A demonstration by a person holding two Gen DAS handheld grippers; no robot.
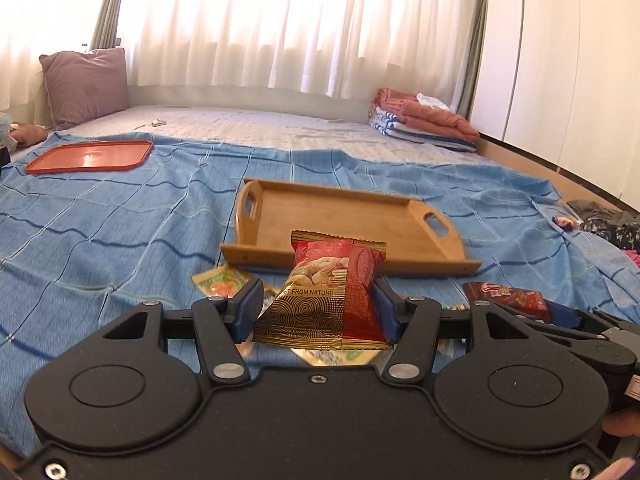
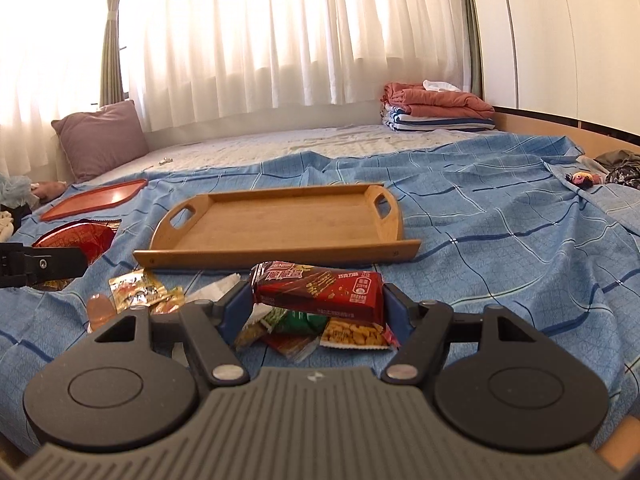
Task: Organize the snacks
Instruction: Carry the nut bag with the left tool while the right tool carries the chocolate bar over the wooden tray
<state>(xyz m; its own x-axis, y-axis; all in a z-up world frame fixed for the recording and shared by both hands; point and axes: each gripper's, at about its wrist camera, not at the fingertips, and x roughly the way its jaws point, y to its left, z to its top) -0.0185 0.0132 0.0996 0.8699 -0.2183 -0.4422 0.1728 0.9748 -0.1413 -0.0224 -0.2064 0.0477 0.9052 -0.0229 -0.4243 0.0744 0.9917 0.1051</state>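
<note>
My left gripper (image 1: 318, 304) is shut on a red and gold nut packet (image 1: 332, 292) and holds it above the blue bedsheet, just in front of the empty wooden tray (image 1: 344, 216). My right gripper (image 2: 318, 304) is shut on a dark red chocolate wafer bar (image 2: 320, 292), also held in front of the wooden tray (image 2: 280, 220). Under it lies a pile of small snack packets (image 2: 316, 330). Yellow candy packets (image 2: 140, 292) lie to the left. The left gripper and its nut packet (image 2: 76, 240) also show in the right wrist view at the left edge.
An orange plastic tray (image 1: 92, 156) lies at the far left of the blue sheet (image 1: 120, 240). A purple pillow (image 1: 86, 86) and folded towels (image 1: 424, 120) sit at the back by the curtains. Dark clothes (image 1: 608, 224) lie at the right edge.
</note>
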